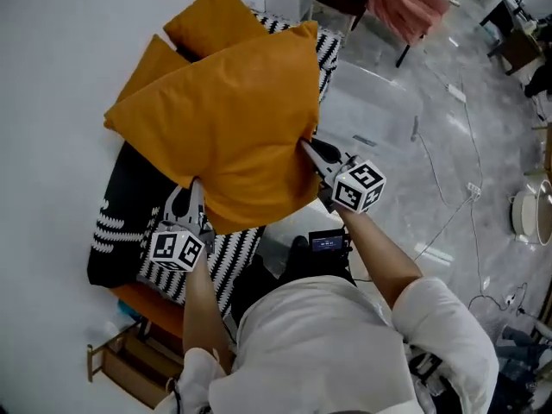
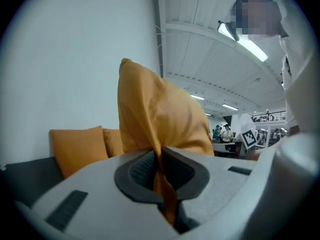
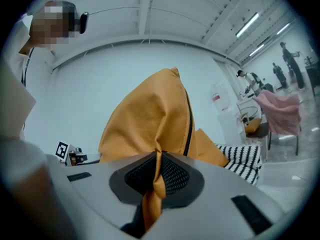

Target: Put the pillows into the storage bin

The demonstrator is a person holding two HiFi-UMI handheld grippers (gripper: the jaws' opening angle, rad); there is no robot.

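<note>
A large orange pillow (image 1: 233, 128) hangs lifted above the sofa, held by both grippers at its near edge. My left gripper (image 1: 193, 195) is shut on its lower left corner; in the left gripper view the orange pillow (image 2: 160, 119) fabric is pinched between the pads. My right gripper (image 1: 309, 151) is shut on the right edge; the orange pillow (image 3: 150, 124) fabric with its dark zip is nipped in the jaws. Two more orange pillows (image 1: 211, 20) lean at the sofa's far end, another orange pillow (image 1: 151, 63) beside it. No storage bin is in view.
The dark sofa (image 1: 125, 214) carries a black-and-white striped cover (image 1: 228, 261) and stands against a white wall. A pink-draped chair (image 1: 405, 3) stands at the far right. Cables (image 1: 448, 214) trail over the grey floor. A wooden rack (image 1: 129, 365) sits at bottom left.
</note>
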